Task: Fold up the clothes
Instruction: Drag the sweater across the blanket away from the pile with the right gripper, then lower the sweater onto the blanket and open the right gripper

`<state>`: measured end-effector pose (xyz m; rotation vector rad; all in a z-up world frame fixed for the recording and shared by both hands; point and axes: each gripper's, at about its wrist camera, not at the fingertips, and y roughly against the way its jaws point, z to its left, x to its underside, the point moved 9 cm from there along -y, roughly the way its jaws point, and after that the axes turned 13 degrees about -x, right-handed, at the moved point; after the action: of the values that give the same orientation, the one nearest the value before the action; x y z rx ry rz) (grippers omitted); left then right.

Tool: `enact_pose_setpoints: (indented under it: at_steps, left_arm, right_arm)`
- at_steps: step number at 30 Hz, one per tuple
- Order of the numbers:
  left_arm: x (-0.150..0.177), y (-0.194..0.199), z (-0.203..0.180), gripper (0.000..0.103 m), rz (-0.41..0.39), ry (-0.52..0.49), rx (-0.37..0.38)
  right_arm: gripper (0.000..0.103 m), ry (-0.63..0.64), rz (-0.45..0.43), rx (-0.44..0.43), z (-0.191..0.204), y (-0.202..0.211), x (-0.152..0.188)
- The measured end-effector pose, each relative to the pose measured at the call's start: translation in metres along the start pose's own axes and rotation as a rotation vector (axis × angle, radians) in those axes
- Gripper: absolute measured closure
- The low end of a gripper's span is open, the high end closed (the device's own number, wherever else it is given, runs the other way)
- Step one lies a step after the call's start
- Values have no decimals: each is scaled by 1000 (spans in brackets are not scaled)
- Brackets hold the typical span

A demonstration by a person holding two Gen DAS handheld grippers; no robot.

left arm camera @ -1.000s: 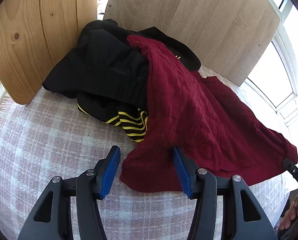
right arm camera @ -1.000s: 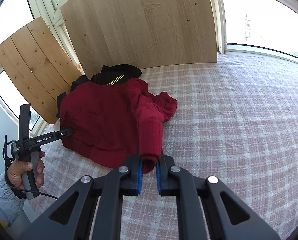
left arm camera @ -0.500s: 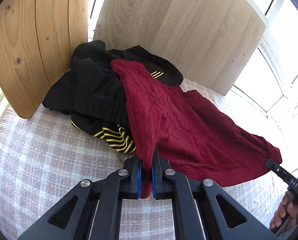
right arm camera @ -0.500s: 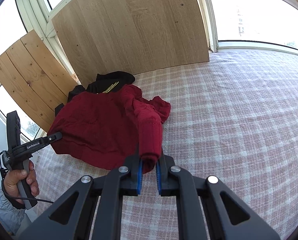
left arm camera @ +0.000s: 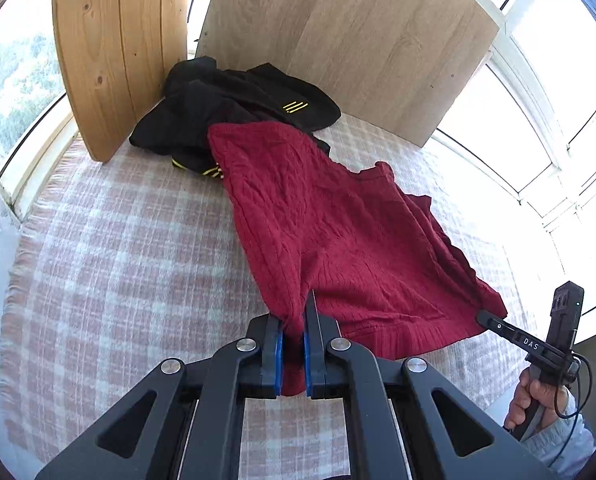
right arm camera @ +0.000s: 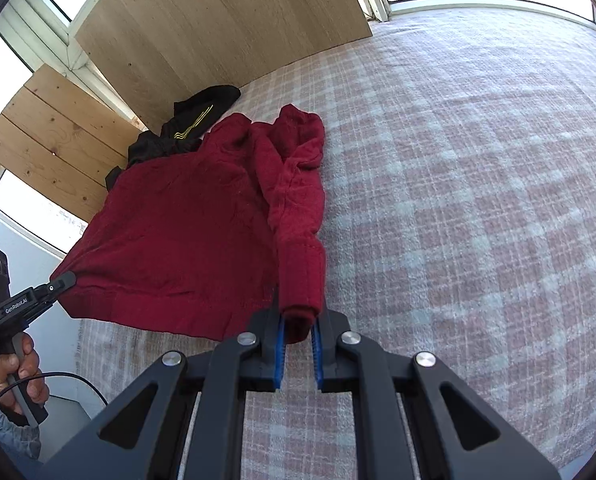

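A dark red knit sweater (left arm camera: 337, 232) lies stretched over the plaid blanket (left arm camera: 118, 260), its far end resting against a black garment with yellow stripes (left arm camera: 226, 108). My left gripper (left arm camera: 293, 354) is shut on the sweater's near hem corner. In the right wrist view my right gripper (right arm camera: 298, 344) is shut on the ribbed cuff of a sleeve of the sweater (right arm camera: 186, 224), and the sleeve runs straight away from it. Each gripper shows in the other's view, pinching the sweater's edge: the right gripper (left arm camera: 485, 316) and the left gripper (right arm camera: 68, 278).
Two wooden boards (left arm camera: 114, 48) (left arm camera: 337, 32) lean against the windows behind the black garment (right arm camera: 194, 124). The plaid blanket (right arm camera: 457, 200) spreads wide to the right of the sweater. A hand (right arm camera: 18, 364) holds the left gripper's handle near the blanket's edge.
My left gripper went from open to shut on the sweater's hem, then drew it back off the black pile. The right gripper kept its hold on the cuff and pulled back too.
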<state>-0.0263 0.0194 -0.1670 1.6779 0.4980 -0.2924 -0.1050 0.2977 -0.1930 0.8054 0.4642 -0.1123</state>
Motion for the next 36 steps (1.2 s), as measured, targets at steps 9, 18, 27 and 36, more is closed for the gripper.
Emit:
enact_pose_setpoints:
  at_steps: [9,18,27,36]
  left_arm:
    - [71,3,30,97,81,43,-69]
    - [96,-12,41,96,133,58,-84]
    - [108,-17,53,80,142,-2,-158]
    - [79,27,97,43,-27,77,-272]
  right_arm:
    - [93,-102,56,-48,0,6,60]
    - [93,-121,90,-17,6,18,104]
    - [85,-131,54,14,10,27,121]
    - [65,54,-100,261,5,92,94]
